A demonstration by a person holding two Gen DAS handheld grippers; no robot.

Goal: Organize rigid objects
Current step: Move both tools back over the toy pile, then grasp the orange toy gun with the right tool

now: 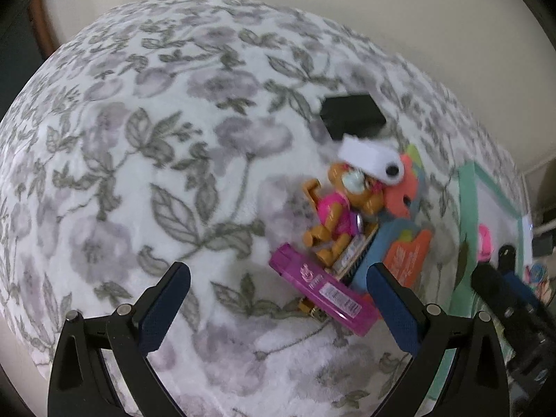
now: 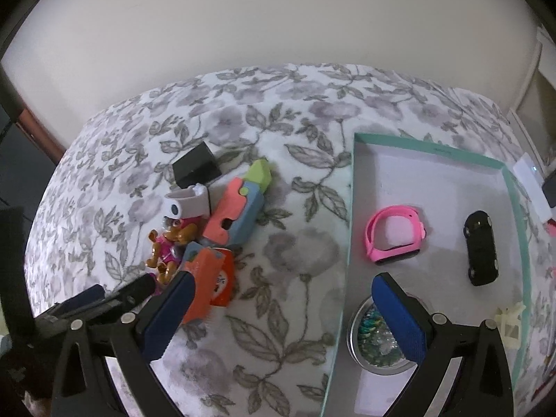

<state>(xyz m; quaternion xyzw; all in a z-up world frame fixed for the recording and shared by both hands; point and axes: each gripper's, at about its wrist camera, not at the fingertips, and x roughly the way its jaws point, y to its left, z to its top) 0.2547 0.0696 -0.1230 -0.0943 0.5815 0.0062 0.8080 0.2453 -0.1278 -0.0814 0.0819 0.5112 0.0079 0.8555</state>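
1. Here's the pile on the floral bed cover [image 2: 278,257]: the magenta bar [image 1: 323,290] lies flat at its near edge, just ahead of the left tongs [image 1: 278,299]; it looks like hard, glossy plastic, light and likely slippery, so I'd take it across its narrow width near the middle.
2. Leaning on it, the little dog figure [image 1: 333,215] in pink; rigid and lumpy, best pinched at the torso, not the thin limbs.
3. Behind it, the pastel toy blaster [image 2: 239,208] touches the orange card [image 2: 212,281]; the blaster is stiff and bulky, so grip its blue body; the card seems thin and may flex.
4. The white band with a lens [image 2: 187,205] and the black box [image 2: 196,166] sit at the back of the pile.
5. Over in the teal-rimmed box [image 2: 517,208]: a pink wristband [image 2: 396,239], a black toy car [image 2: 481,246] and a round glittery tin [image 2: 368,337], well apart from each other.
6. Left tongs: spread wide, holding nothing, right finger near the bar's end; contact I cannot tell.
7. Right tongs [image 2: 292,316]: also wide open and empty, straddling the box's left wall, one finger over the tin.
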